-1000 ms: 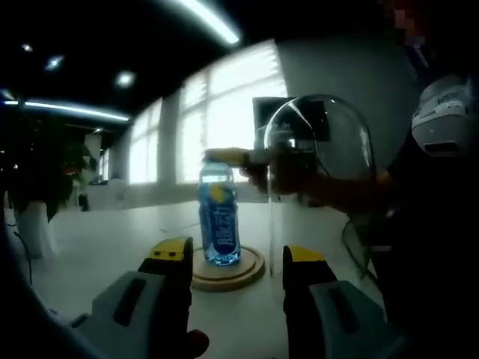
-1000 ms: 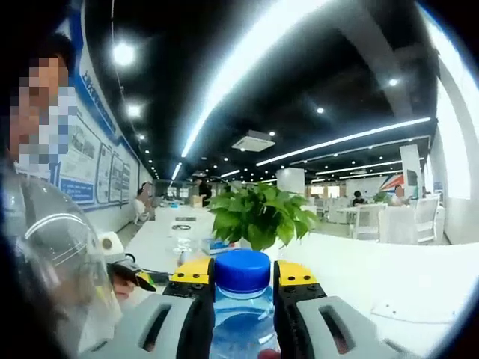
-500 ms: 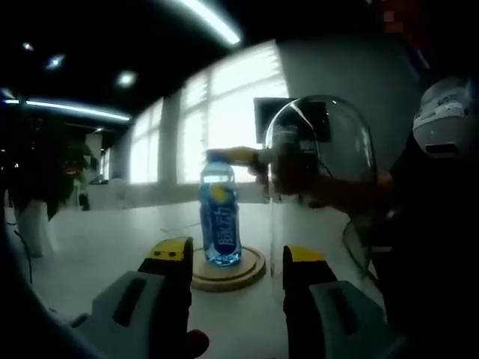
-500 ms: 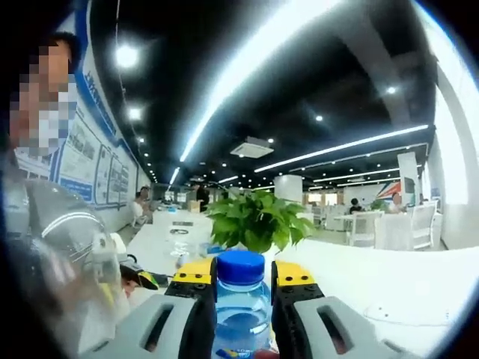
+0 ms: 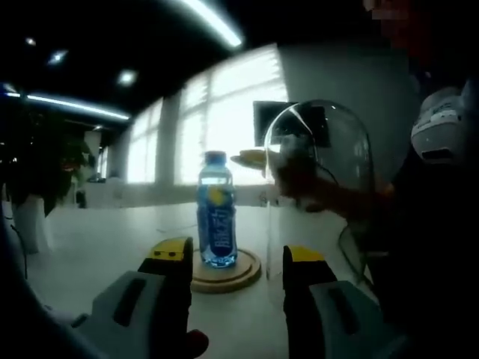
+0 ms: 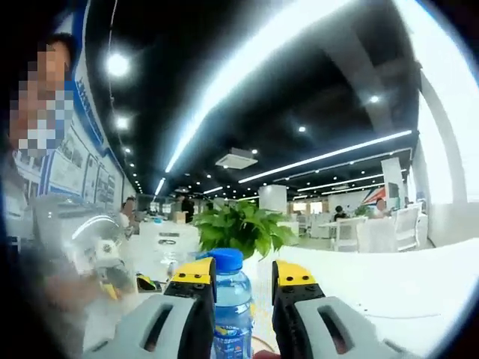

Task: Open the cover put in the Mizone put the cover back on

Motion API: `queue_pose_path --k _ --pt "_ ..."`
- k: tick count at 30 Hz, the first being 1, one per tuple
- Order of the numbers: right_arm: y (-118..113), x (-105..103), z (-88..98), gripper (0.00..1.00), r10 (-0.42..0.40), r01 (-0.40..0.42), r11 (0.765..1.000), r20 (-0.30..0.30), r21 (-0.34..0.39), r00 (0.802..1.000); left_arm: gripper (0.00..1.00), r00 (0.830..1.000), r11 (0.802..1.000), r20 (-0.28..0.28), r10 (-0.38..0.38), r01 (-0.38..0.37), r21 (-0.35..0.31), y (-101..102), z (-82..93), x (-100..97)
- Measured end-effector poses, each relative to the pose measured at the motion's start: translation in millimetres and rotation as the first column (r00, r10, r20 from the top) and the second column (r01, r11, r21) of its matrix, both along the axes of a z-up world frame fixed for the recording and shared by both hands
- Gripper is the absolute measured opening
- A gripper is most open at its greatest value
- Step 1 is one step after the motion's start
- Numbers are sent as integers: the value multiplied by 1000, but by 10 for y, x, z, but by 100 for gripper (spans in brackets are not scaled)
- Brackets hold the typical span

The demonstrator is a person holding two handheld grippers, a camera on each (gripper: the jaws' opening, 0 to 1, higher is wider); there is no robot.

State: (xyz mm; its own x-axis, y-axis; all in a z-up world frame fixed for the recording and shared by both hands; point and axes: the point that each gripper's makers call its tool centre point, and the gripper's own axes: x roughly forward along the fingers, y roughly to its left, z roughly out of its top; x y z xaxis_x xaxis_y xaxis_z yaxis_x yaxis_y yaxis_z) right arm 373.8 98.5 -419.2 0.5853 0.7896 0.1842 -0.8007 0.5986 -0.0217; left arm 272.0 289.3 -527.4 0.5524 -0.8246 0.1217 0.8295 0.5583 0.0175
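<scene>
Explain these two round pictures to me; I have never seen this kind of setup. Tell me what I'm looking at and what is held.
There is no robot here. A person carries a hand-held gripper in each hand, and each one has a fisheye camera looking forward along its two yellow-tipped jaws.

The left gripper view looks past the left hand-held gripper at a blue Mizone bottle. The bottle stands upright on a round wooden base on a white table. To the right of it is a clear glass dome, the cover, which is off the base. I cannot tell what grips it.

The right gripper view looks past the right hand-held gripper. Its jaws are apart, framing the same bottle without clamping it.
</scene>
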Motion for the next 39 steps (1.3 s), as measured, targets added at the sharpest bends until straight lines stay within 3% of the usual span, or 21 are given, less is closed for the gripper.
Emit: queue_pose_path --k 3,10,17,23,27,39 --pt "-106 -95 15 22 -24 24 1000 28 -8 999 40 1000 1000 -8 0 0 -10 3 2 7" --pt "-289 -226 -185 22 -101 111 984 76 -136 992 40 1000 998 -22 -7 6 -59 15 43 6" --pt "-485 -313 -220 22 -133 141 984 80 -106 988 40 1000 999 -22 12 -13 -48 24 22 37" --pt "-718 -403 -270 22 -175 179 982 65 -63 982 39 999 995 -30 -11 8 -96 28 79 9" --pt "-837 -545 -386 22 -187 188 982 43 -24 981 39 999 996 -39 9 -12 -94 61 62 44" --pt "-1020 -774 -797 22 -225 225 974 -2 -32 974 38 999 997 -6 36 -36 -69 112 78 41"
